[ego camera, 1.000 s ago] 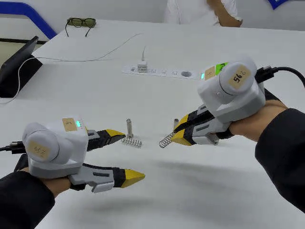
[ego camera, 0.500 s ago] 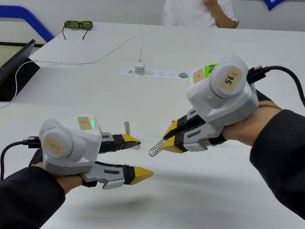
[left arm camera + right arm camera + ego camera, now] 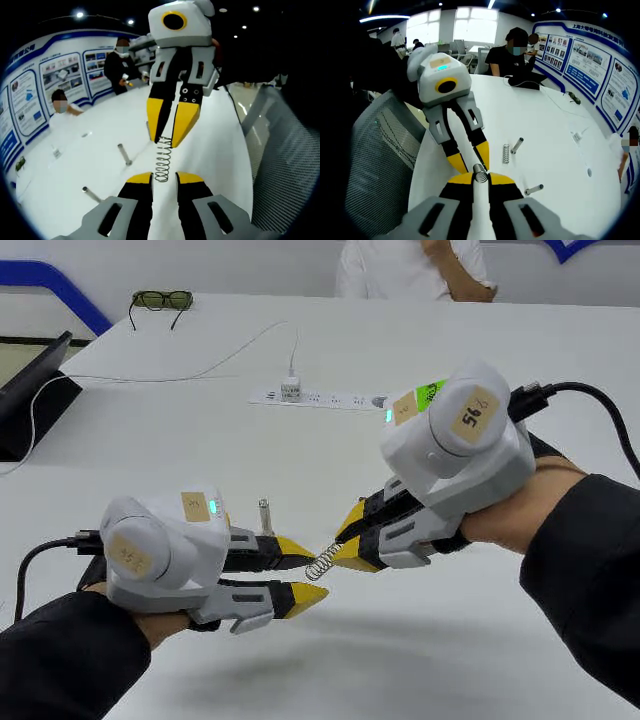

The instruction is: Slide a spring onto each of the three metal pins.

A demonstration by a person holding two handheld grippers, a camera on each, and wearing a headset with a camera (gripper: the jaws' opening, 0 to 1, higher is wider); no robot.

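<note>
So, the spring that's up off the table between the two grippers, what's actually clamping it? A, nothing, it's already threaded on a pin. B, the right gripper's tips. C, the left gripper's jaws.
B: in the left gripper view the spring is pinched at one end in the yellow tips of the right gripper. Its other end lies between the jaws of the left gripper, which stand apart.

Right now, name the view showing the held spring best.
The left gripper view: the held spring shows full length in the right tool. In the head view the spring is small; in the right gripper view the spring is end-on.
</note>
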